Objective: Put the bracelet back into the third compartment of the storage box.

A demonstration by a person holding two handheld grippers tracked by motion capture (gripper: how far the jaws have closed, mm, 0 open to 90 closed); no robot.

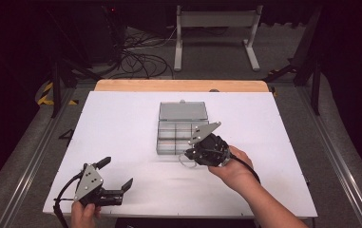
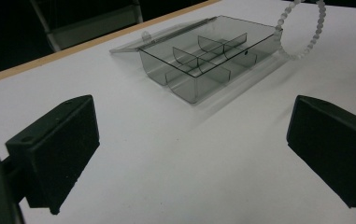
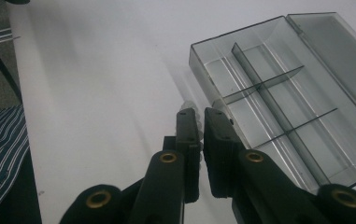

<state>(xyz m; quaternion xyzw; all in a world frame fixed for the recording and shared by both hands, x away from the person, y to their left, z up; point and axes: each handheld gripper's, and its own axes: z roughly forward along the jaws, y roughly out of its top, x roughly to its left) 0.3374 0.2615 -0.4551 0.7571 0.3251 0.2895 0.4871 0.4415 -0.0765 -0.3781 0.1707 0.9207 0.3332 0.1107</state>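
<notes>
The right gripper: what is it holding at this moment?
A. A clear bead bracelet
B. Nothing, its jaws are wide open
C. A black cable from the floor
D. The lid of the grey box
A: the right gripper has its jaws closed on a clear bead bracelet, whose loop hangs by the near edge of the open divided box.

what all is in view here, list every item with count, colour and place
clear smoky-grey plastic compartment box: 1, grey, table centre, lid open and lying flat behind it, compartments look empty
translucent white bead bracelet: 1, whitish, held up beside the box
white table top: 1, white, wooden edge at the far side
metal stand: 1, grey, on the floor behind the table
black cables: several, on the floor behind
left tool: 1, black, open, near-left corner
right tool: 1, black, shut on bracelet, by the box
</notes>
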